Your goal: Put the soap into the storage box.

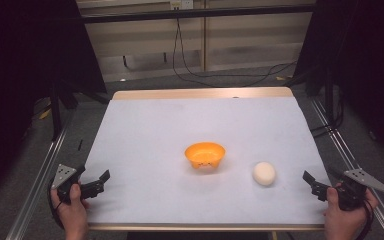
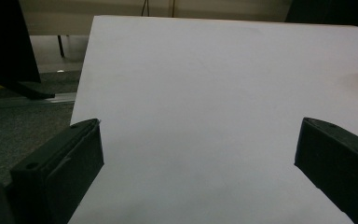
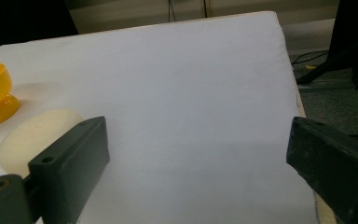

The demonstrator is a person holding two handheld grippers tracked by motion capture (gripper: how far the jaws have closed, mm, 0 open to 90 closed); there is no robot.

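Mid-table: orange bowl (image 1: pixel 205 155) upright, contents unclear; cream ball (image 1: pixel 264 173) beside it. Left gripper (image 1: pixel 99 181), right gripper (image 1: pixel 312 184) both wide, empty.

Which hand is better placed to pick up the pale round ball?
Probably the right. The right tongs are open beside the pale cream round ball; the left tongs are open beyond the orange plastic bowl.

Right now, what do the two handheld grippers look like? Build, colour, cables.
Both are black two-jaw tools. The left gripper and right gripper each carry a grey three-cornered plate with small holes on top. Up close the jaws are flat, blocky black slabs with a round hole near the base. A dark cable loops down from each gripper by the wrist. No sleeves are visible.
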